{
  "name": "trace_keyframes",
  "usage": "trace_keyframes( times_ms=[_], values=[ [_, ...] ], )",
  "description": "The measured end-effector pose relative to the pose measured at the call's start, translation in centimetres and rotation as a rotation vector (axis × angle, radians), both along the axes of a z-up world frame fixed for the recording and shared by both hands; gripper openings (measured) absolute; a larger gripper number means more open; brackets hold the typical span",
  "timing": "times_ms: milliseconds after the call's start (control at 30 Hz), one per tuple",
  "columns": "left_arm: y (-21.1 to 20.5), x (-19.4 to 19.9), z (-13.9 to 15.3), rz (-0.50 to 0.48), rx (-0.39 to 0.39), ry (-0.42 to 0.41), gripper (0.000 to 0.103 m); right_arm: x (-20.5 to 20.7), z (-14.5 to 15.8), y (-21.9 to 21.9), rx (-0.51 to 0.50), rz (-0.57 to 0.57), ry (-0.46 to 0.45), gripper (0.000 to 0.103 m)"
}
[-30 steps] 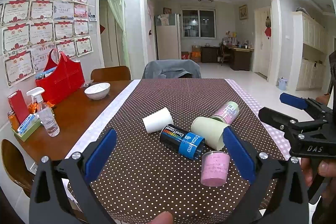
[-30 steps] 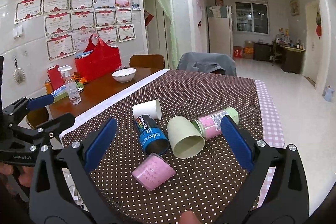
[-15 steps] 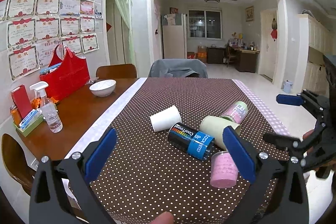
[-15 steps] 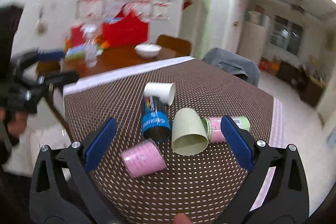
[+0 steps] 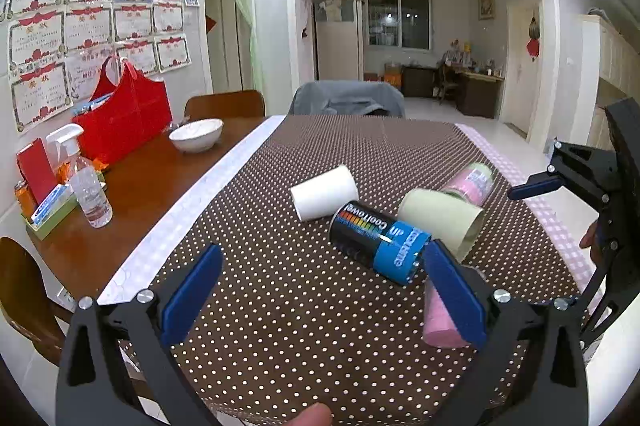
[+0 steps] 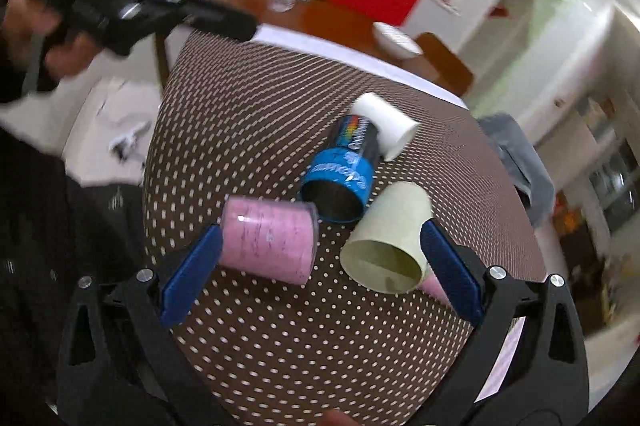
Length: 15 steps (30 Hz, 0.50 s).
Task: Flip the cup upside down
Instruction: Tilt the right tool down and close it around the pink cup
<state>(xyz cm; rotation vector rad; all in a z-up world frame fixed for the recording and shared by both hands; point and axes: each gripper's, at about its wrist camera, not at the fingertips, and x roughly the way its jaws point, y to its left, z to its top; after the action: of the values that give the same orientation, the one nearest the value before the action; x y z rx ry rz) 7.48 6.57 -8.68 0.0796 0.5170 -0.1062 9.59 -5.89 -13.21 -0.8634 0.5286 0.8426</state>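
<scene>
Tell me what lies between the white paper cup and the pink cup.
The black-and-blue cup, lying on its side, sits between the white paper cup and the pink cup, clearest in the right wrist view.

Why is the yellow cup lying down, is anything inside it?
The pale yellow cup is tipped on its side on the dotted tablecloth. Its open mouth faces the right wrist camera, and the inside looks empty.

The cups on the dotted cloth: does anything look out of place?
Yes. All five lie tipped on their sides in one cluster: white cup, black-and-blue cup, pale green cup, and two pink ones.
</scene>
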Motion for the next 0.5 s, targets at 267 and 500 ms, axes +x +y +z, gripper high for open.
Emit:
trace_keyframes(
  times_ms=[267, 500],
  values=[
    [0.4, 1.7, -1.8, 0.021, 0.012, 0.063, 0.099, -0.4, -2.5, 1.3, -0.295, 0.275, -0.083, 0.096],
    [0.8, 3.2, -3.1, 0.058, 0.019, 0.117, 0.099, -0.7, -4.5, 3.3, -0.505, 0.506, -0.134, 0.082]
  ],
)
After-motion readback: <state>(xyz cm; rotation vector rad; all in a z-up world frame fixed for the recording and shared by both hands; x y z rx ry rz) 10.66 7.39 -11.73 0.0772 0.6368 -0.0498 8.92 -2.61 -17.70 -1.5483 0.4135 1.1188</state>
